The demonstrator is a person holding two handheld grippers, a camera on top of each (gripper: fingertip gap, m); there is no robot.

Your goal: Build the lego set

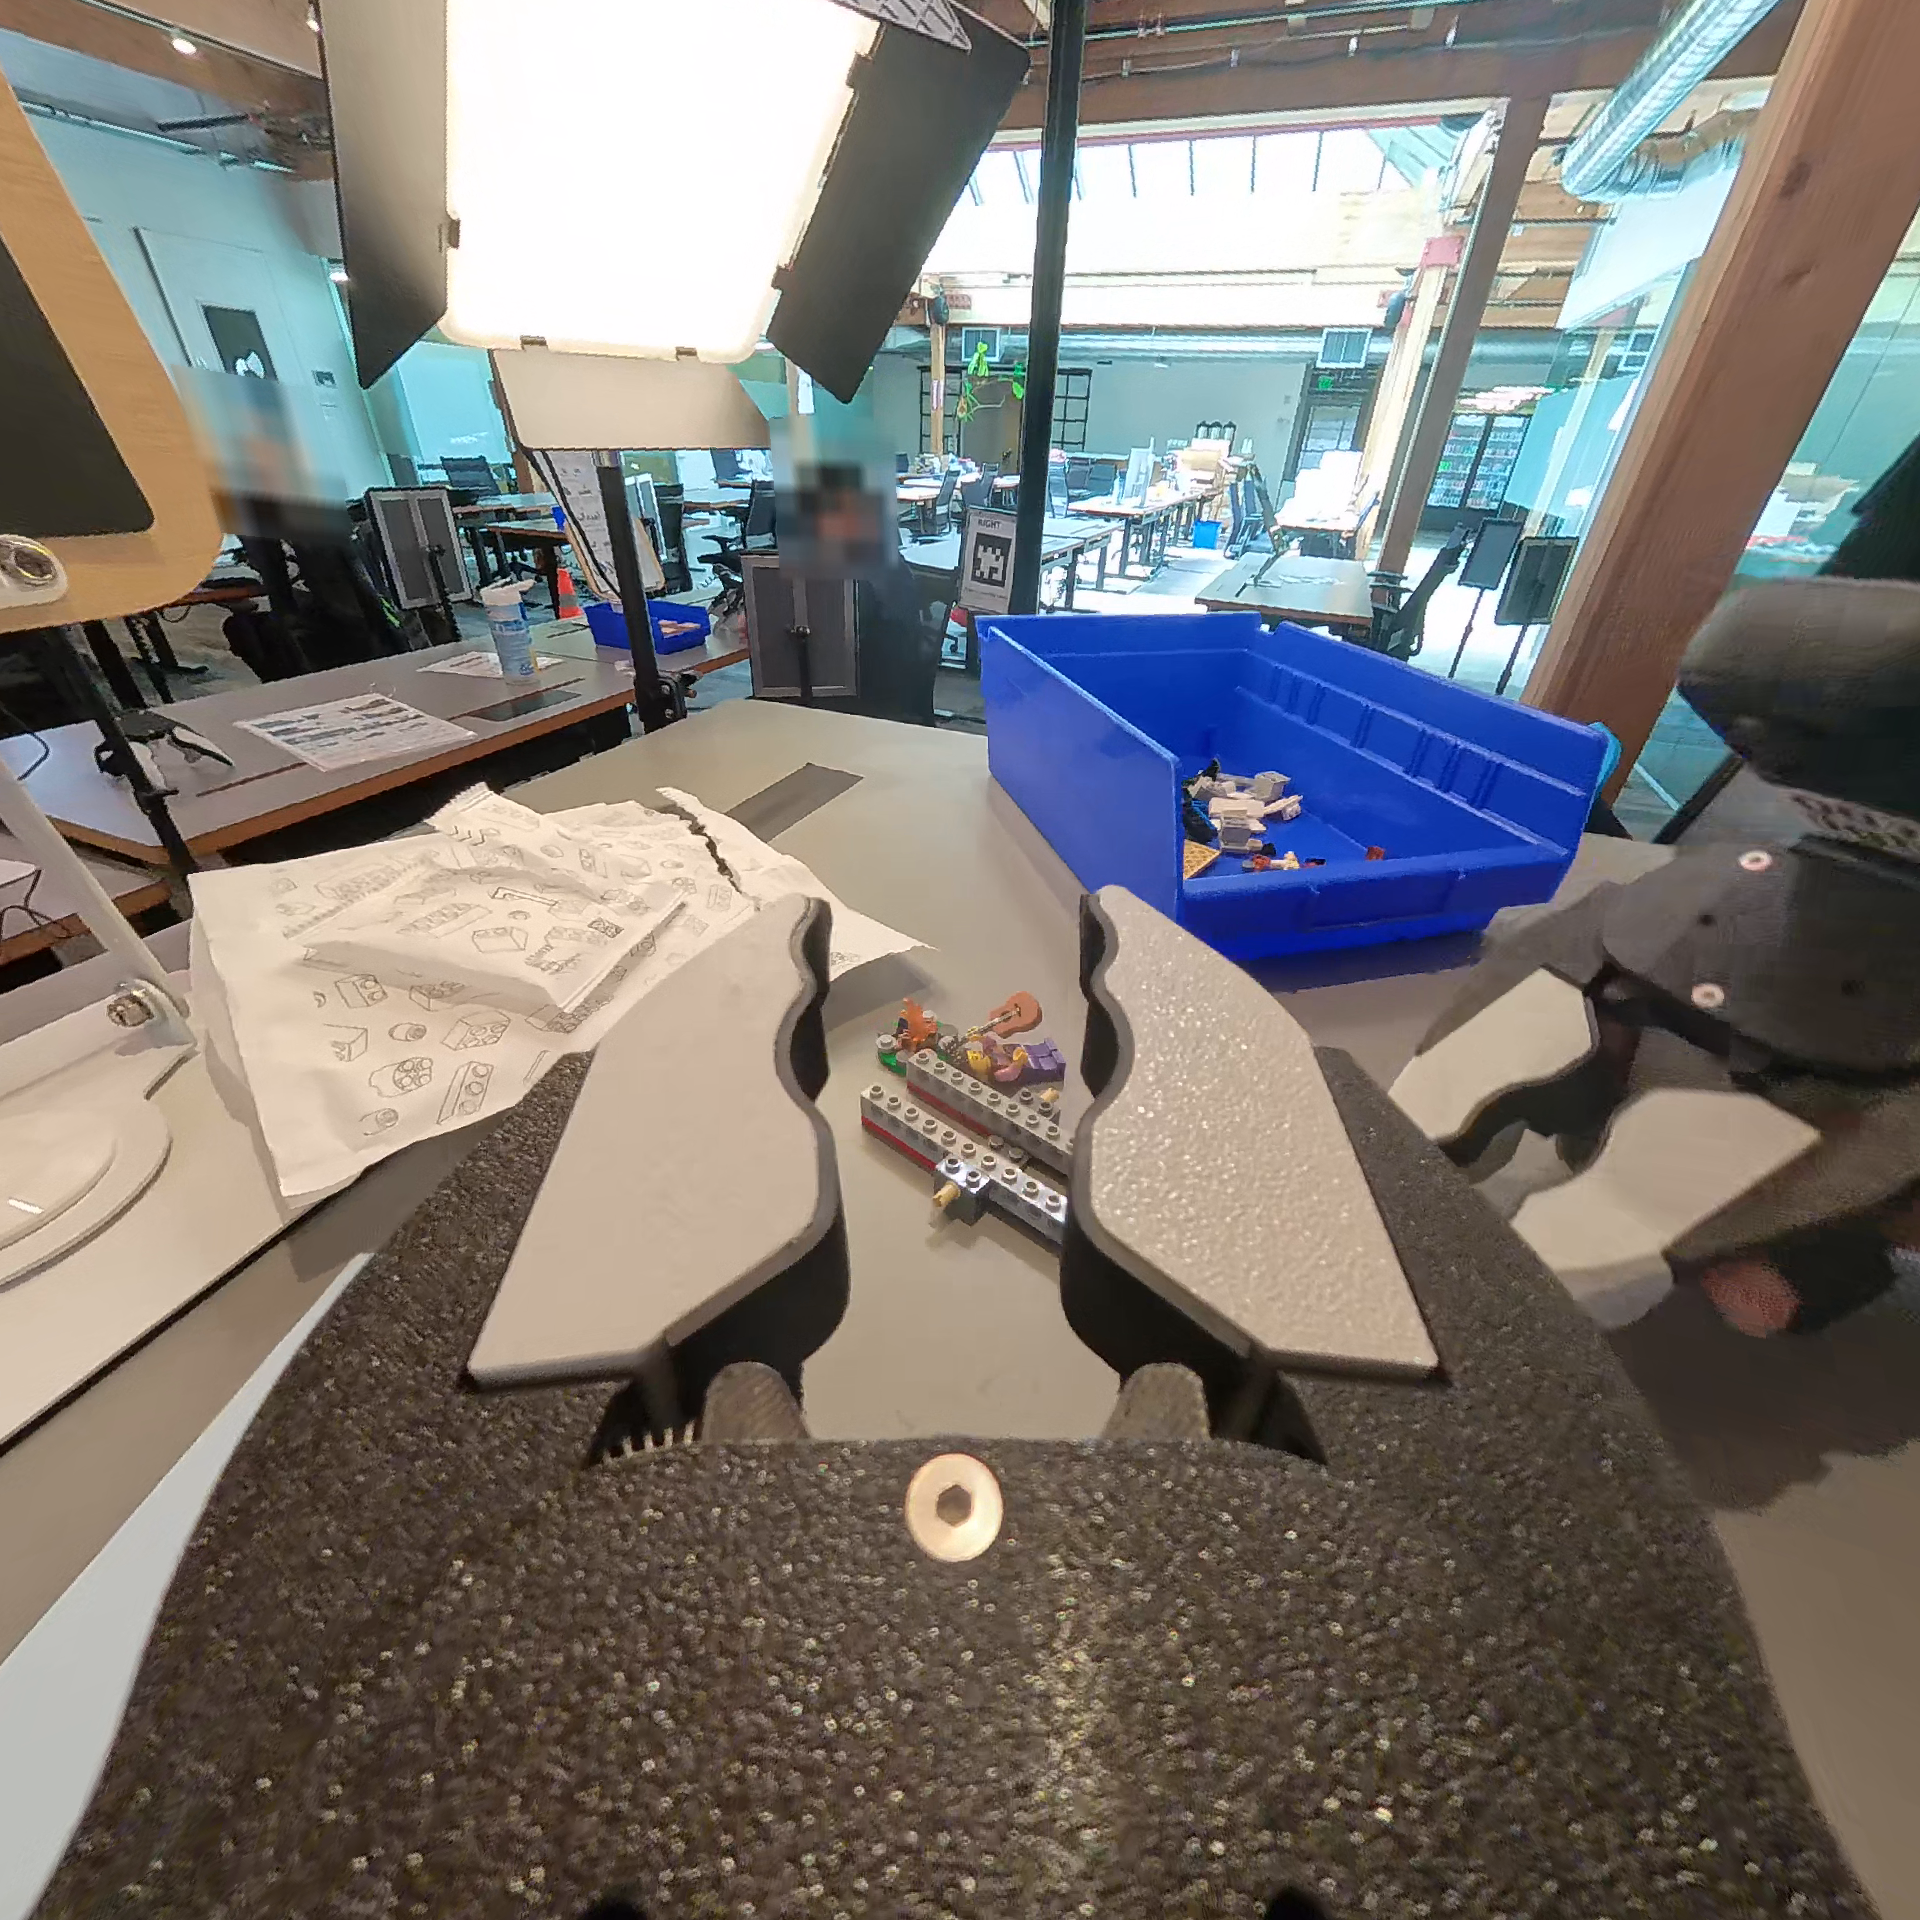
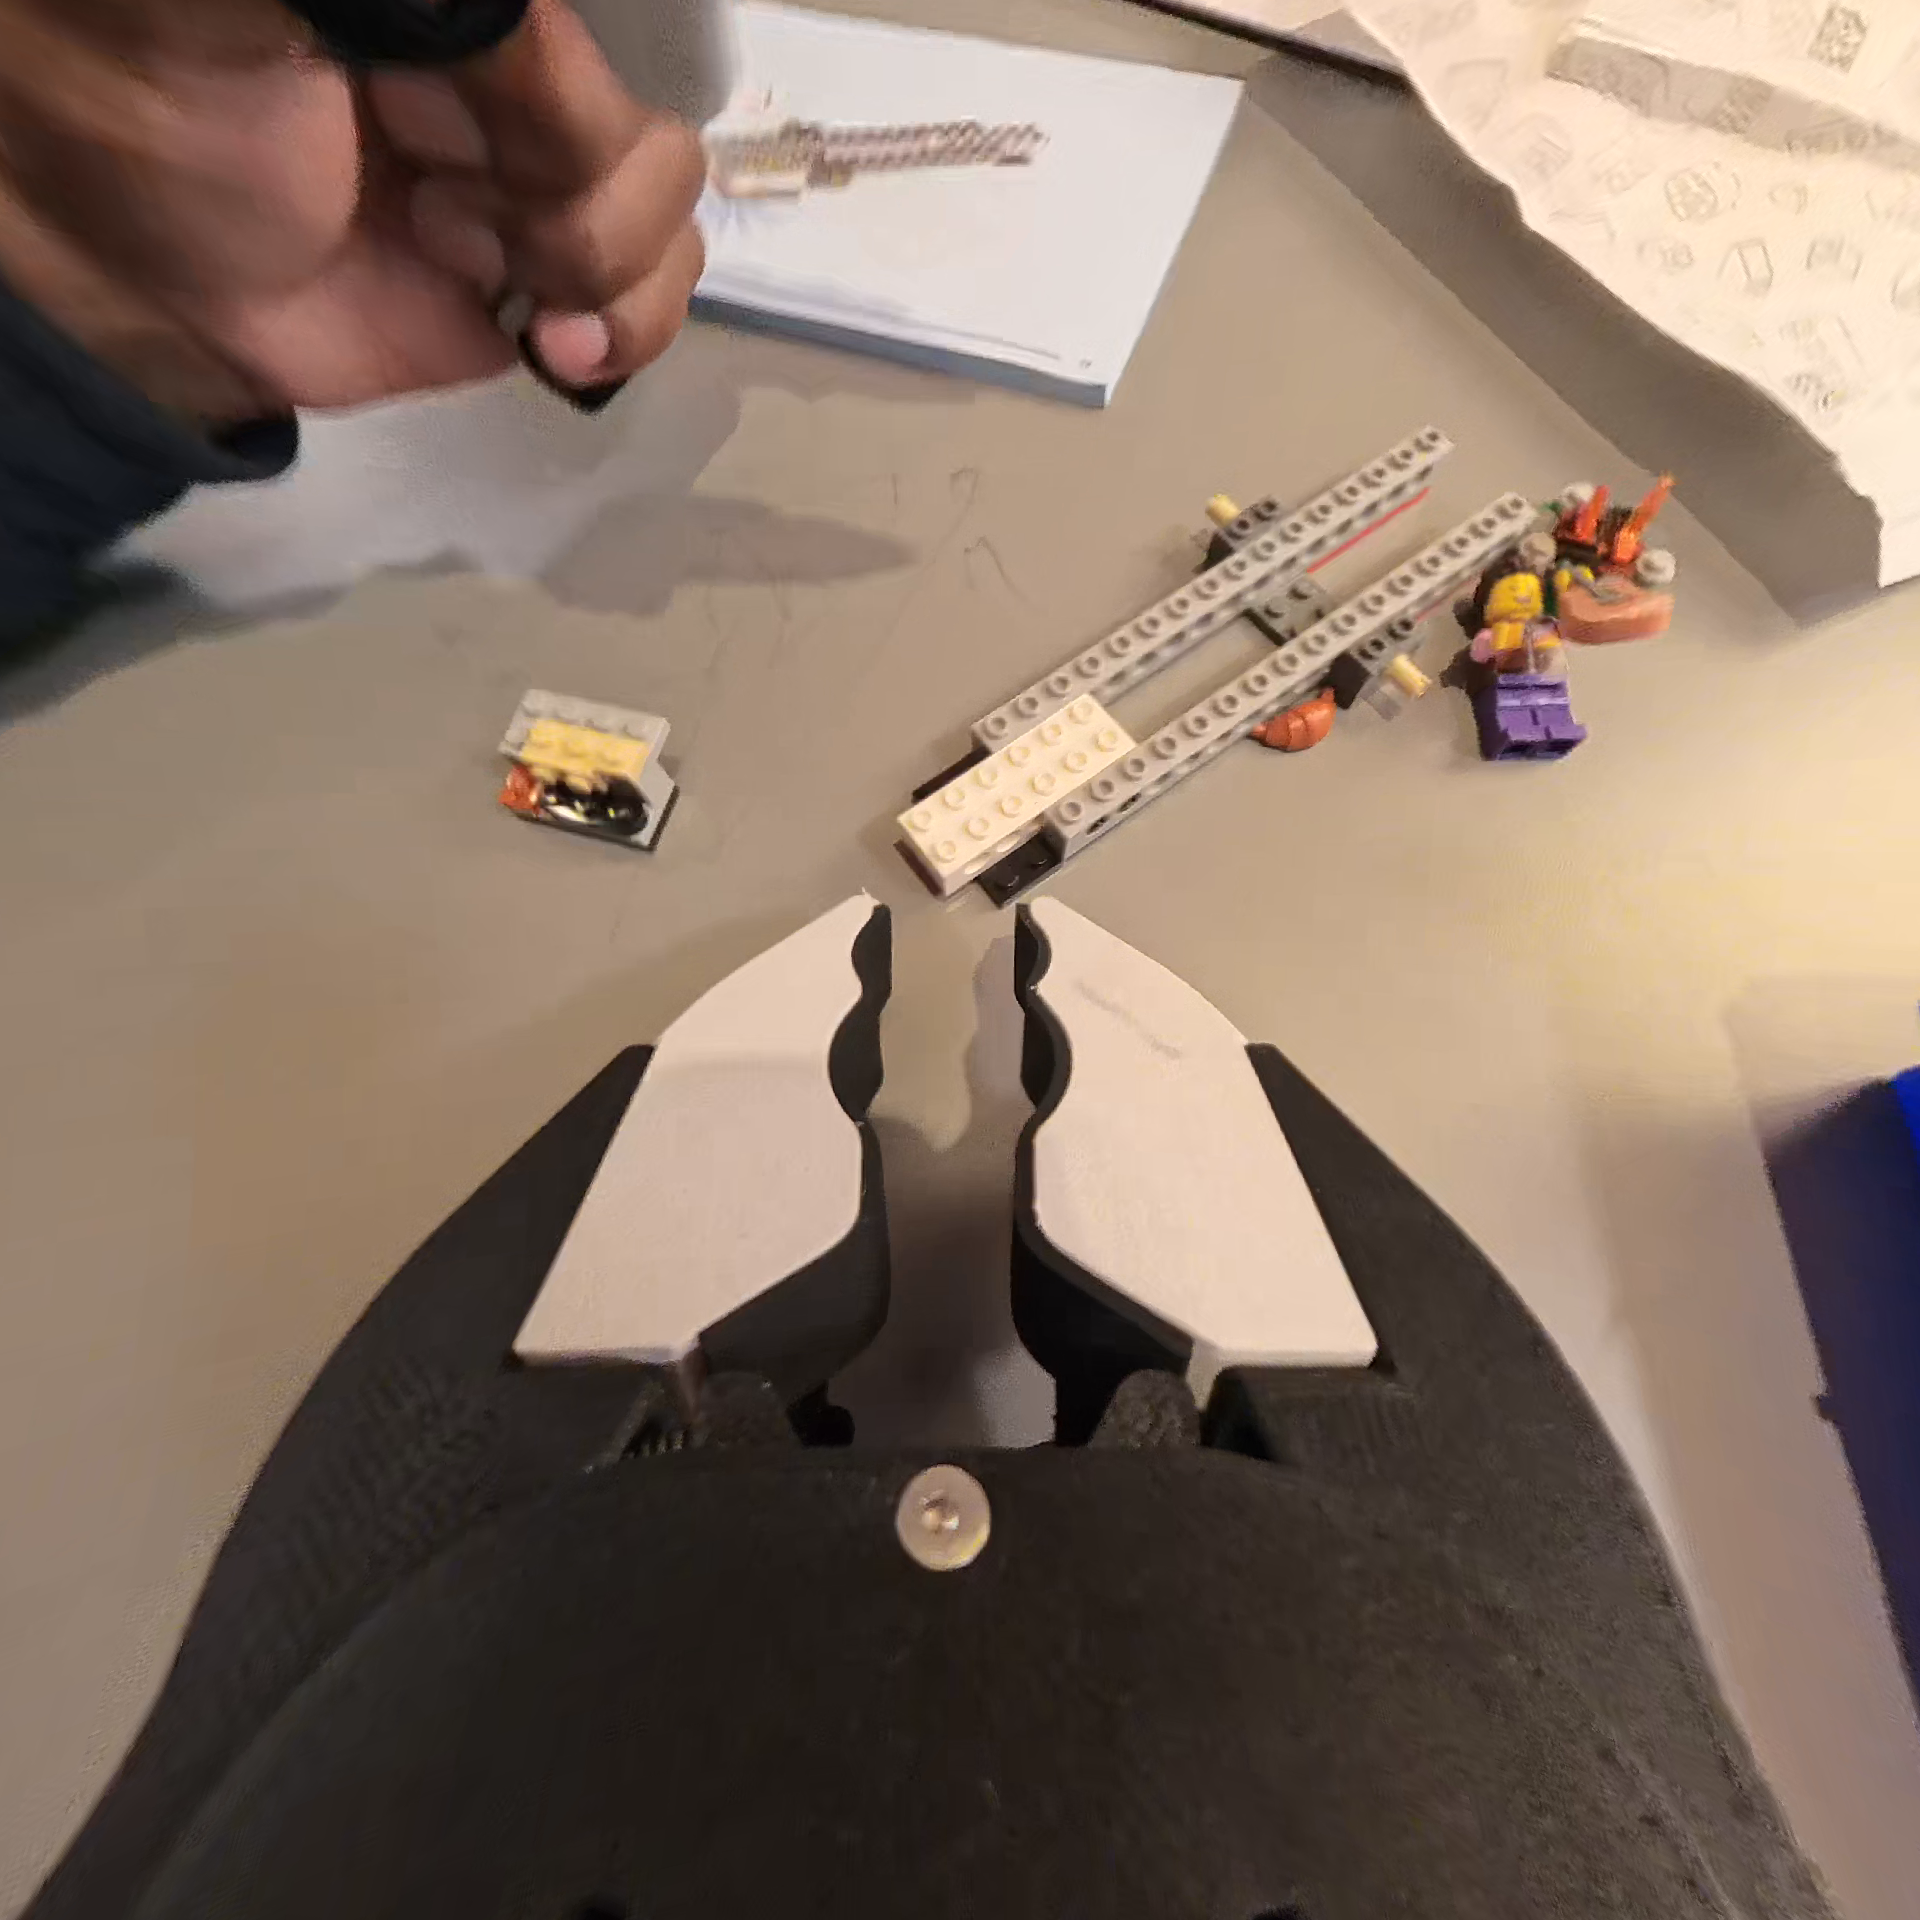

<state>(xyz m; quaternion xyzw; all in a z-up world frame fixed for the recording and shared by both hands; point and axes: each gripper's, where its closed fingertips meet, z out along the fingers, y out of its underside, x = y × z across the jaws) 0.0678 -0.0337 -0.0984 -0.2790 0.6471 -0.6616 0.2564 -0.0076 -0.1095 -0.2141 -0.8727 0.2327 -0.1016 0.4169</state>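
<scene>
Hovering low over the grey worktop (image 2: 312,1039), right tongs (image 2: 951,920) spread a little, nothing between the pads, tips just short of the white brick end of the long grey brick frame (image 2: 1195,644). Left tongs (image 1: 951,935) spread wider, also empty, held above the same frame (image 1: 966,1117) with the toy figure (image 1: 1003,1055) beside it. Small grey-and-tan brick block (image 2: 587,769) lies apart to the left. Blue bin (image 1: 1091,748) with loose pieces stands beyond; printed paper bag (image 1: 436,935) to the left. A bare hand (image 2: 343,197) is blurred above the booklet (image 2: 956,218). Judgement: any grip on the frame wants squared pads across its narrow end, worktop contact kept light.
</scene>
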